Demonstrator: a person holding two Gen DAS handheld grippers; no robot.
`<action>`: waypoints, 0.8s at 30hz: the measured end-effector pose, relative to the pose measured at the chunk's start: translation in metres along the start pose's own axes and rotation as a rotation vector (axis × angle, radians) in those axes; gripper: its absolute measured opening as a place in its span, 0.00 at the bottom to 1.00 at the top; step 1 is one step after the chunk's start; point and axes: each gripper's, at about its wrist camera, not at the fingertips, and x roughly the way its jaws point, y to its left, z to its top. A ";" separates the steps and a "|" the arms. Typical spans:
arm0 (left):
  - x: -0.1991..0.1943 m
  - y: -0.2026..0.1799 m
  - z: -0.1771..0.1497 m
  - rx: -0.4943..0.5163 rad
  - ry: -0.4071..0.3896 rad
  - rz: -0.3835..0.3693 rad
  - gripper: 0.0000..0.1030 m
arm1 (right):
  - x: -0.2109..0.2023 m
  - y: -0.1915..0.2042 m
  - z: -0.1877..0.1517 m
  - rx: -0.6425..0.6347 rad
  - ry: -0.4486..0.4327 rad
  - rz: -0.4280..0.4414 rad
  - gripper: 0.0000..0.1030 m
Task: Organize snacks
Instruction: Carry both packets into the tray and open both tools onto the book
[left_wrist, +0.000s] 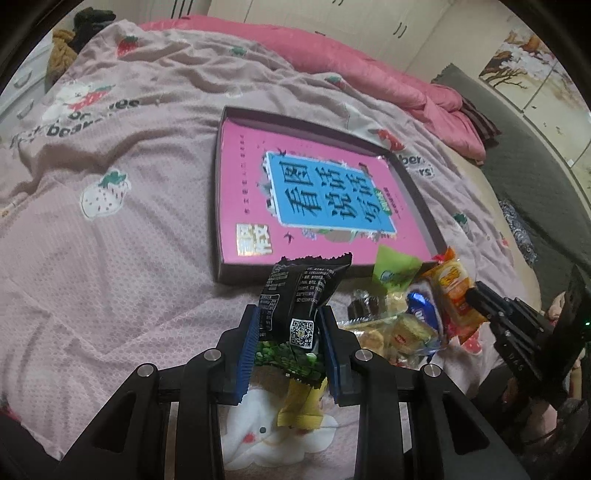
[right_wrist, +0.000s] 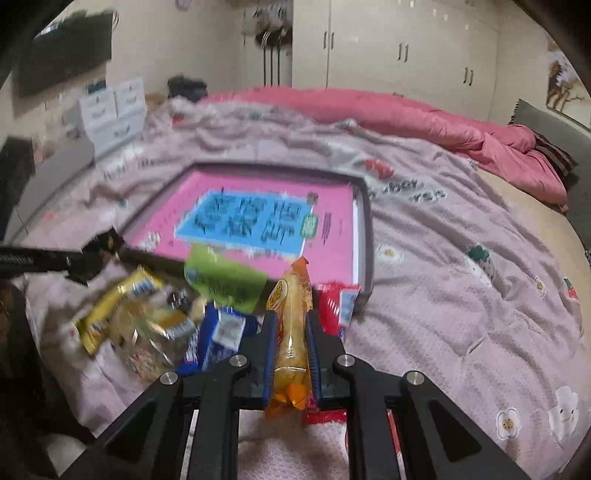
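Strawberry-print bedspread carries everything: your left tool clamps the black snack packet, your right tool pinches the orange cracker packet. Both stand upright; the shallow box lies straight ahead, just beyond.

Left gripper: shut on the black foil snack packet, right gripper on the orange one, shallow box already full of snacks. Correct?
Not quite. The left wrist view shows the shallow dark box holds only a pink book, no snacks. Left gripper does clamp the black foil snack packet, right gripper the orange packet.
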 end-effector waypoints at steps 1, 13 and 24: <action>-0.003 -0.001 0.001 0.003 -0.010 0.001 0.32 | -0.004 -0.002 0.002 0.012 -0.019 0.009 0.15; 0.000 -0.009 0.026 0.010 -0.058 0.034 0.32 | 0.001 -0.020 0.033 0.071 -0.097 0.025 0.15; 0.022 -0.002 0.050 -0.011 -0.077 0.096 0.32 | 0.031 -0.049 0.056 0.149 -0.106 0.018 0.15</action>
